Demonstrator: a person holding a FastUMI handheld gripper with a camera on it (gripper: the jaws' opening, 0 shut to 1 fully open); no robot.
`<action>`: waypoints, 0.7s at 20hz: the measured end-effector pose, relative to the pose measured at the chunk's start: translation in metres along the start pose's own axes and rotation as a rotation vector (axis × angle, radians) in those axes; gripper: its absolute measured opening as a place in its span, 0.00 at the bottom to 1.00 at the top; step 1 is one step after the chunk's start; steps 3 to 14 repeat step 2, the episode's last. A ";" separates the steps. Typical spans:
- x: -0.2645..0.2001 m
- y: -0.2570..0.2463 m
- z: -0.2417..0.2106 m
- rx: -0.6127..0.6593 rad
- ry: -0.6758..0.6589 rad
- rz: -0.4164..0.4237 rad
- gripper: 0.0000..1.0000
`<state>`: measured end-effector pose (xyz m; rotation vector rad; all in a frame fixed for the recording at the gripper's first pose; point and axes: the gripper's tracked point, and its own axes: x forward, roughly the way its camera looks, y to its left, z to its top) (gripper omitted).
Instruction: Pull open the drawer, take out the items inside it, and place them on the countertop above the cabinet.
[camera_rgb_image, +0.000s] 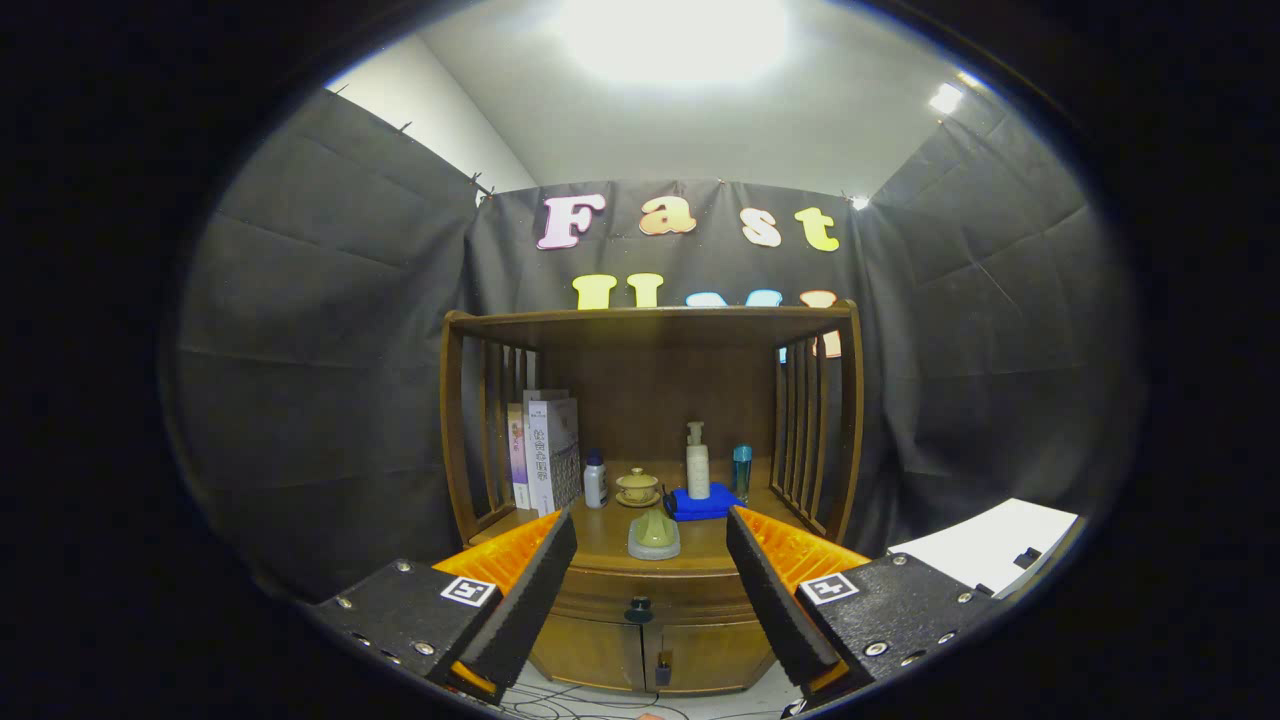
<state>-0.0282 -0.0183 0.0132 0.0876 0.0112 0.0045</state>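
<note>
A wooden cabinet (650, 420) stands ahead of me against the booth wall. Its drawer (640, 592) sits shut under the countertop (610, 535), with a dark round knob (638, 607) at its middle. My gripper (650, 575) is open, its two black-padded fingers (525, 600) spread wide to either side of the drawer front and still some way short of it. Nothing is between them. The inside of the drawer is hidden.
On the countertop stand books (545, 455), a small white bottle (595, 480), a lidded cup on a saucer (637, 487), a pump bottle (697, 462) on a blue cloth (705, 505), a blue bottle (741, 468) and a green cone-shaped item (654, 532). Two cupboard doors (650, 655) sit below the drawer. Cables lie on the floor.
</note>
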 end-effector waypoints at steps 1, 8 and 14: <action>0.000 -0.002 -0.001 0.008 0.003 -0.001 0.94; 0.001 -0.004 -0.002 0.016 0.005 -0.003 0.95; 0.001 -0.004 -0.002 0.016 0.005 -0.003 0.95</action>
